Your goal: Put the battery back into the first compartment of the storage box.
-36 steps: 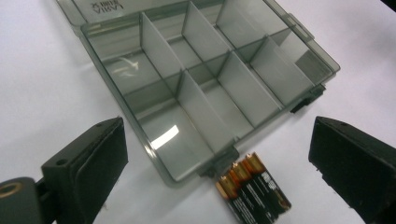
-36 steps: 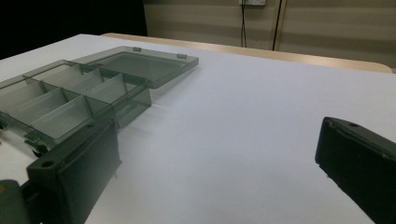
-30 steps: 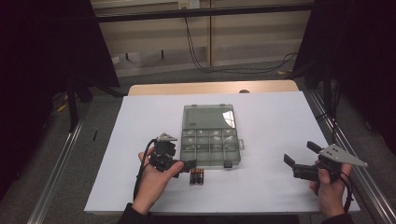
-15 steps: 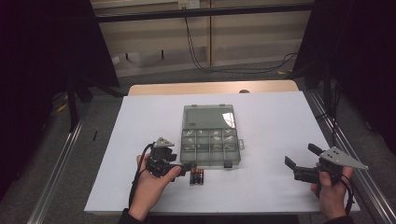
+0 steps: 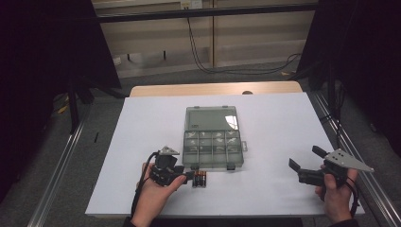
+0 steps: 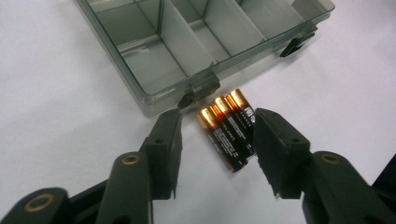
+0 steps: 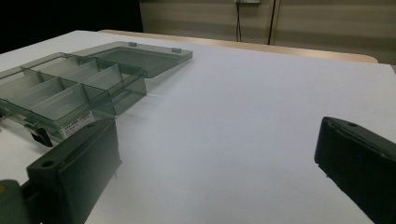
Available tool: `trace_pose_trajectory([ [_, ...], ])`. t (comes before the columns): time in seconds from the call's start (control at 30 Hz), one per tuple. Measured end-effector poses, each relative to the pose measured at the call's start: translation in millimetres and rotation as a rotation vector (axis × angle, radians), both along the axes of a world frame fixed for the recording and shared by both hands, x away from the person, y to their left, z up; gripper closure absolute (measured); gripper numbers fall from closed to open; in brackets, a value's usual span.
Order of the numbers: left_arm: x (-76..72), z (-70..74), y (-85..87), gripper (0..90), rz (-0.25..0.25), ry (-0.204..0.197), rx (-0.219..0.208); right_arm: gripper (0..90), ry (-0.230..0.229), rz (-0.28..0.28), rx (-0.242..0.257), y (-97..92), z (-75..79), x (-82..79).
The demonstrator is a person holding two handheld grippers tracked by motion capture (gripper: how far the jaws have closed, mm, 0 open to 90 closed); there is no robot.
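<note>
Batteries (image 6: 229,135), 3 lying side by side just in front of the organizer box (image 6: 154,60), sat between my left gripper's (image 6: 217,149) jaws, which had just been closing but weren't touching yet. I judged a loose pinch might catch 1 cell and scatter the others. Farther off, my right gripper (image 5: 307,163) hung spread, holding nothing.

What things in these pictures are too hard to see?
- Batteries: in the left gripper view, small label print unreadable; right jaw covers one's side, so contact there is unclear.
- Batteries in the high view: too small to count.
- Organizer box: far compartments cut off by the top edge.
- Box sticker: in the right gripper view, blurred.
</note>
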State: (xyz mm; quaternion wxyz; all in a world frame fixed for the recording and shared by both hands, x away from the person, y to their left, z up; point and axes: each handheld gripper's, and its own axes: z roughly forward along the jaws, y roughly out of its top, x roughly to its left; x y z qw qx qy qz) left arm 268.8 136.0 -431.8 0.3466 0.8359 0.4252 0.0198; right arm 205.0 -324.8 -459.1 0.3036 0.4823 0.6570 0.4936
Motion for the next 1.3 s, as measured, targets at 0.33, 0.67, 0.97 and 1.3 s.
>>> trace_pose_trajectory([
  [0.33, 1.0, -11.8, -4.9, 56.5, 0.020, 0.036, -0.011, 0.0, -0.001, -0.001, -0.006, -0.8, -0.2, -0.1],
  [0.67, 3.0, -19.5, -10.7, 60.9, 0.034, 0.056, 0.008, 0.0, 0.000, -0.007, -0.017, -0.3, -0.9, 0.6],
  [0.97, 3.2, -25.1, -15.7, 66.3, 0.024, 0.052, 0.021, 0.0, -0.001, -0.016, -0.023, -0.2, -1.2, 0.9],
  [1.3, 2.1, -27.0, -17.6, 70.9, 0.013, 0.057, 0.050, 0.0, 0.004, -0.016, -0.023, -0.2, -1.4, 0.9],
])
